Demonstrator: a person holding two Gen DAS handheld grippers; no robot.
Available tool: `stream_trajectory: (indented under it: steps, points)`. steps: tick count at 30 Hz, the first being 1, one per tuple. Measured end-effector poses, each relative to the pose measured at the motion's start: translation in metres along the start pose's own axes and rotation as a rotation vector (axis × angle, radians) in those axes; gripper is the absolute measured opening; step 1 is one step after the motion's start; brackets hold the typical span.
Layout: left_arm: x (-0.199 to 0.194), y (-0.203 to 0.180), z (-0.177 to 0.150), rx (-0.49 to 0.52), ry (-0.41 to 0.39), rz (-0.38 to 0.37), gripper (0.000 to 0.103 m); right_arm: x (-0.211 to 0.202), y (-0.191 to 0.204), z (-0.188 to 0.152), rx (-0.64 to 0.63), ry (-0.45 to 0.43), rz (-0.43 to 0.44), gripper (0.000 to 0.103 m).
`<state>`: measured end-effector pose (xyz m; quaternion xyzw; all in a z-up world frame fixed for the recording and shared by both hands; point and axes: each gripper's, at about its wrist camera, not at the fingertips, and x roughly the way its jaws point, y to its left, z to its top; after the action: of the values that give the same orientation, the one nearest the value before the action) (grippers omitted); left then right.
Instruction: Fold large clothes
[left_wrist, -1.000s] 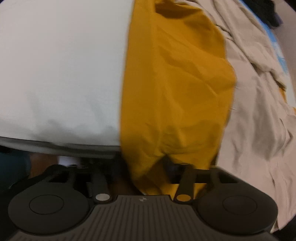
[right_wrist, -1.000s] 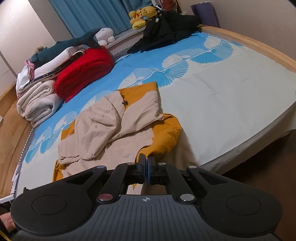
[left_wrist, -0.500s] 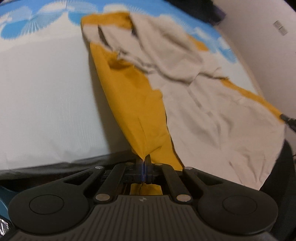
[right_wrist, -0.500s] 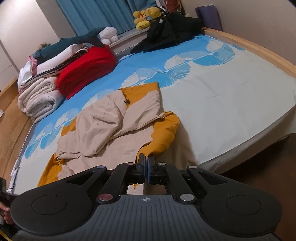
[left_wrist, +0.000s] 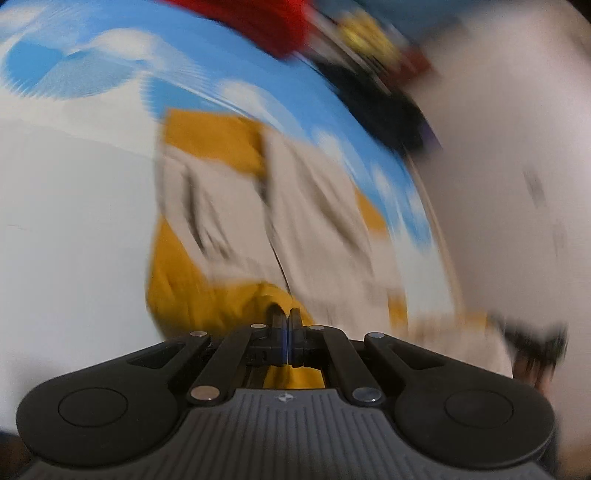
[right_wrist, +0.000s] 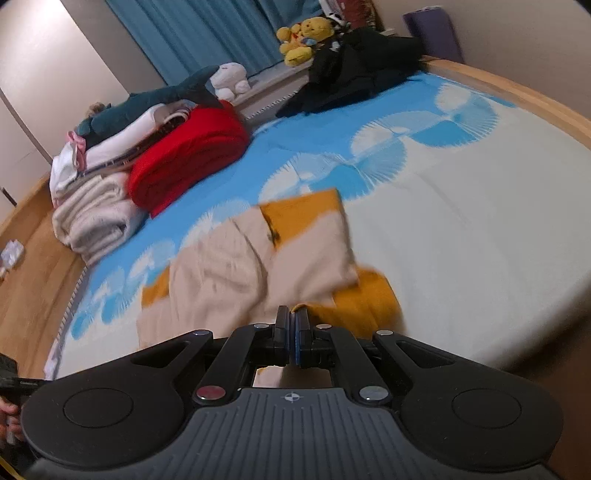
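Observation:
A large beige and mustard-yellow garment (right_wrist: 258, 266) lies crumpled on the bed, its near edge at the bed's front. My right gripper (right_wrist: 291, 317) is shut on a near corner of it. My left gripper (left_wrist: 285, 317) is shut on another near corner of the garment (left_wrist: 295, 206); this view is blurred by motion. The other gripper shows dimly at the right edge of the left wrist view (left_wrist: 535, 343).
The bed sheet (right_wrist: 443, 221) is white with blue fan prints. Folded towels (right_wrist: 92, 218), a red blanket (right_wrist: 192, 158) and a plush shark (right_wrist: 159, 99) are stacked at the back left. Black clothes (right_wrist: 354, 66) and yellow plush toys (right_wrist: 303, 37) lie at the far end.
My left gripper closed on the garment's corner a second ago and has swung upward, pulling the cloth. The garment has spread wider on the bed. My right gripper stays shut on its corner.

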<state>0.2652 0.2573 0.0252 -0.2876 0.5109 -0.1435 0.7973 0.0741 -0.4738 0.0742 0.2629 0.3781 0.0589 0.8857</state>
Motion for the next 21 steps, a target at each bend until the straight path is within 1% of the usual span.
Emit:
stream_trajectory:
  steps: [1,2,3,4,5,7,8,9,11,12,14,16,17,18,20,21]
  points:
    - [0.011,0.012,0.013,-0.095,-0.031,0.025,0.0,0.021,-0.003,0.02,0.033,-0.004,0.016,0.002]
    - [0.025,0.026,0.027,-0.197,-0.079,0.073,0.001,0.047,-0.006,0.044,0.079,-0.022,0.018,0.004]
    - [0.031,0.031,0.037,-0.245,-0.118,0.137,0.003,0.066,-0.007,0.061,0.102,-0.052,0.01,0.007]
    - [0.033,0.031,0.046,-0.271,-0.145,0.192,0.013,0.084,-0.008,0.077,0.114,-0.105,-0.016,0.007]
    - [0.033,0.032,0.052,-0.293,-0.18,0.219,0.025,0.102,-0.008,0.093,0.119,-0.157,-0.054,0.008]
    - [0.029,0.03,0.061,-0.304,-0.227,0.173,0.031,0.124,-0.006,0.105,0.1,-0.22,-0.097,0.011]
    - [0.026,0.027,0.063,-0.298,-0.236,0.169,0.032,0.132,-0.005,0.106,0.085,-0.255,-0.117,0.019]
    - [0.024,0.024,0.064,-0.287,-0.254,0.183,0.034,0.138,-0.005,0.103,0.075,-0.274,-0.128,0.031]
    - [0.02,0.022,0.065,-0.273,-0.284,0.221,0.039,0.147,-0.01,0.088,0.056,-0.308,-0.134,0.042]
    - [0.017,0.022,0.063,-0.267,-0.29,0.243,0.039,0.151,-0.014,0.079,0.044,-0.307,-0.14,0.045]
    - [0.023,0.021,0.061,-0.238,-0.273,0.281,0.039,0.161,-0.015,0.075,0.009,-0.25,-0.185,0.045]
    - [0.028,0.019,0.063,-0.176,-0.233,0.314,0.041,0.158,-0.011,0.073,-0.035,-0.285,-0.178,0.049]
    - [0.031,0.013,0.061,-0.133,-0.217,0.33,0.048,0.158,-0.009,0.073,-0.062,-0.284,-0.187,0.051]
    - [0.031,0.007,0.058,-0.083,-0.203,0.343,0.05,0.159,-0.007,0.072,-0.084,-0.281,-0.195,0.052]
    - [0.037,-0.006,0.049,0.026,-0.173,0.368,0.06,0.163,-0.008,0.069,-0.104,-0.26,-0.191,0.054]
    - [0.043,-0.013,0.045,0.077,-0.162,0.38,0.063,0.166,-0.008,0.067,-0.113,-0.24,-0.188,0.055]
